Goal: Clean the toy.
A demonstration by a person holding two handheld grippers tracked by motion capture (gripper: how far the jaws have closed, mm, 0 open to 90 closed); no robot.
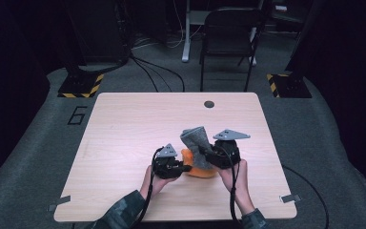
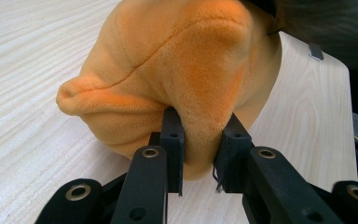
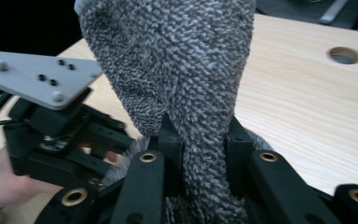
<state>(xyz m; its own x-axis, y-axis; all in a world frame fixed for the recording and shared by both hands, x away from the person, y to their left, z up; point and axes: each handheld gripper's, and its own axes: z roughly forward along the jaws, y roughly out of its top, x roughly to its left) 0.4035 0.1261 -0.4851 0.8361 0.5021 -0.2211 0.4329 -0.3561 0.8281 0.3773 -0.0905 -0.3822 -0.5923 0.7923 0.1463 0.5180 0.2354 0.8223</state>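
An orange plush piece (image 1: 198, 169) lies on the wooden table (image 1: 138, 124) near its front middle. My left gripper (image 1: 183, 168) is shut on a fold of that orange plush (image 2: 182, 74), the pads pinching it from both sides. A grey knitted piece (image 1: 196, 139) stands up out of the orange plush. My right gripper (image 1: 205, 155) is shut on this grey knit (image 3: 177, 65), which rises between its jaws. In the right gripper view the left gripper's body (image 3: 60, 135) and a hand (image 3: 4, 182) sit at the left.
A round hole (image 1: 209, 104) lies near the table's far edge. A black chair (image 1: 228, 38) stands behind the table. Yellow-black striped stand feet (image 1: 81, 86) sit on the floor at the back left and back right. Metal clips (image 1: 290, 198) mark the front corners.
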